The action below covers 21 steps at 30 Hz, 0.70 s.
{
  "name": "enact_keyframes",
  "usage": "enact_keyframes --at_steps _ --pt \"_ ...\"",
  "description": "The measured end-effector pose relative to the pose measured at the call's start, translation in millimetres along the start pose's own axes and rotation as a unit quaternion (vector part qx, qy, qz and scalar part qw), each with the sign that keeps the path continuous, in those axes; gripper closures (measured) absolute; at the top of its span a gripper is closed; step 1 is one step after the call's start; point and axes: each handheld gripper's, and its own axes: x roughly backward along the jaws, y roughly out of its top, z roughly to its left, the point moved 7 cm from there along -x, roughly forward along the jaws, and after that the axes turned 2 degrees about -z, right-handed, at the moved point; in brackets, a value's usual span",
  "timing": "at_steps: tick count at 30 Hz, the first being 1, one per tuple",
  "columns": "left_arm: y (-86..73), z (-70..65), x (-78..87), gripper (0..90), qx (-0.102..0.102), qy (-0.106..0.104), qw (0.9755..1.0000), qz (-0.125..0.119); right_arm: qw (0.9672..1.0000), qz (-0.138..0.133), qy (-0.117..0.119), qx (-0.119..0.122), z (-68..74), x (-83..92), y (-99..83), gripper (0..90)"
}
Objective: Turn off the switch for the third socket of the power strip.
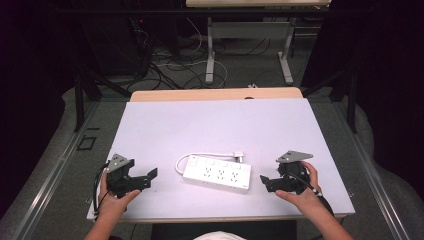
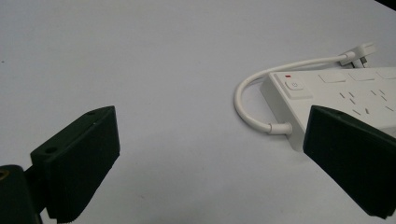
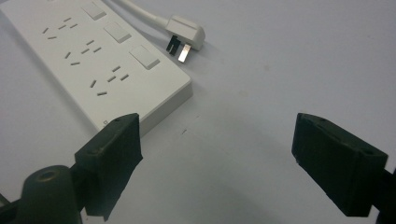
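A white power strip [image 1: 217,174] lies flat near the table's front middle, its short white cable [image 1: 186,159] looping round its left end to a plug [image 1: 238,156] behind it. My left gripper [image 1: 149,178] rests to its left, open, jaws pointing right at the strip with nothing between them. In the left gripper view the strip's switch end [image 2: 299,91] and cable [image 2: 247,112] lie ahead at the right. My right gripper [image 1: 263,180] sits just right of the strip, open and holding nothing. The right gripper view has the strip's corner [image 3: 154,98] and the plug [image 3: 184,37] ahead.
The white table top [image 1: 215,125] stretches bare behind the strip. Its front edge runs just below both hands. Beyond the table stand another desk's legs [image 1: 210,55] and loose floor cables [image 1: 170,70].
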Motion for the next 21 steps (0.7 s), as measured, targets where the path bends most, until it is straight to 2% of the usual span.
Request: enact_keyframes --at_steps 5,11,14,15,16,21 --pt "-0.1 -0.3 0.0 3.7 0.0 -0.001 1.0 0.0 0.9998 0.011 0.015 0.003 4.0 -1.6 3.5 15.3" --pt "-0.6 -0.9 -0.3 3.7 0.001 -0.002 1.0 0.002 0.9993 0.026 0.022 0.018 4.7 -3.9 6.2 15.5" --pt "-0.7 -1.0 -0.5 3.8 0.002 -0.002 1.0 0.002 0.9989 0.037 0.022 0.017 5.3 -3.7 7.8 15.5" --pt "-0.6 -0.4 -0.4 3.9 -0.002 -0.001 1.0 0.003 0.9985 0.04 0.025 0.025 4.6 -3.6 8.8 15.5" --pt "-0.7 -0.4 -0.4 3.9 -0.002 -0.001 1.0 0.003 0.9986 0.042 0.023 0.021 5.3 -3.6 9.6 15.5" --pt "-0.6 -0.8 -0.9 4.0 -0.002 -0.001 1.0 0.001 0.9978 0.053 0.026 0.03 6.6 -4.4 13.4 15.8"
